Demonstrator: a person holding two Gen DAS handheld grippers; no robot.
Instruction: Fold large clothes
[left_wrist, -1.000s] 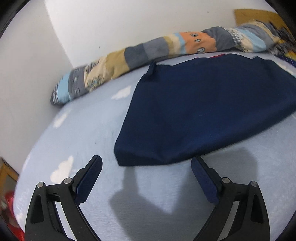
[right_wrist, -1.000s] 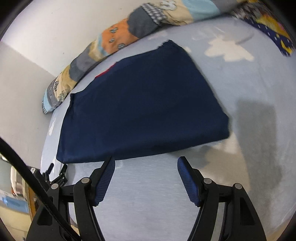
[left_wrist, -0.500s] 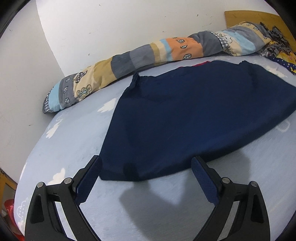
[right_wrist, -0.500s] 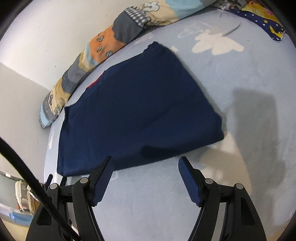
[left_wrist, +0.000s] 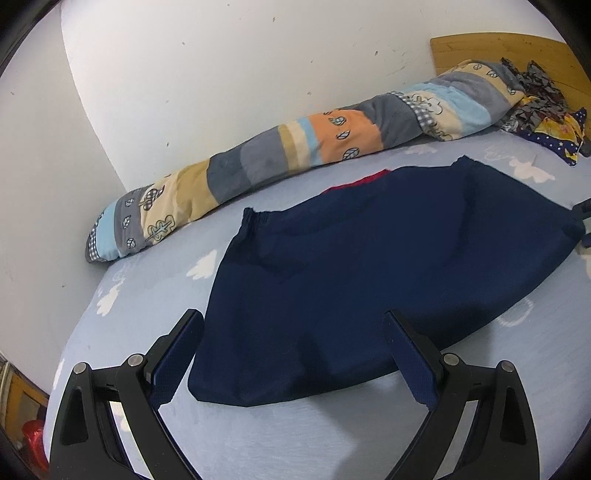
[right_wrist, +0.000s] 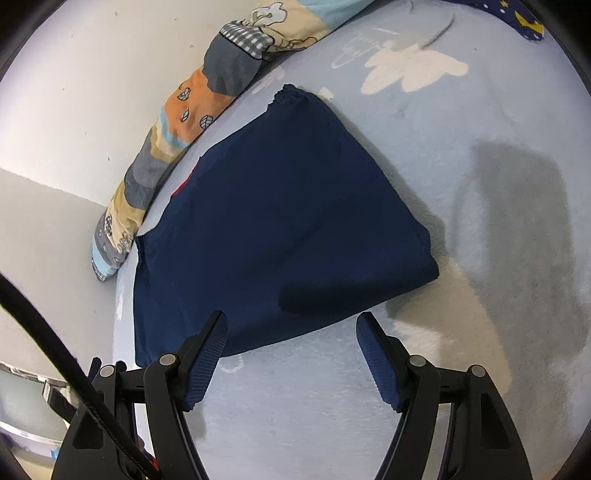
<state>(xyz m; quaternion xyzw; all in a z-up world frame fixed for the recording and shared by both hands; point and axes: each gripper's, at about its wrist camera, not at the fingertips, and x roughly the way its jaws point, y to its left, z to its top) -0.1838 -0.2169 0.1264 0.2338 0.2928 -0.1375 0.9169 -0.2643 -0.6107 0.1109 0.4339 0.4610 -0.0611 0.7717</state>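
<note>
A folded navy blue garment (left_wrist: 369, 266) lies flat on the light blue bed sheet (left_wrist: 295, 435); a bit of red shows at its far edge. It also shows in the right wrist view (right_wrist: 280, 229). My left gripper (left_wrist: 291, 354) is open, its fingers straddling the garment's near left corner just above the fold. My right gripper (right_wrist: 291, 350) is open and empty, its fingers just short of the garment's near edge towards the right corner.
A long patchwork bolster (left_wrist: 295, 147) lies along the white wall behind the garment. Crumpled patterned cloth (left_wrist: 546, 114) sits at the far right by a wooden headboard (left_wrist: 498, 48). White cloud prints (right_wrist: 406, 70) mark the sheet.
Both grippers have moved forward and lower toward the garment's near edge. The left fingers now flank its near left corner. Both stay open.
</note>
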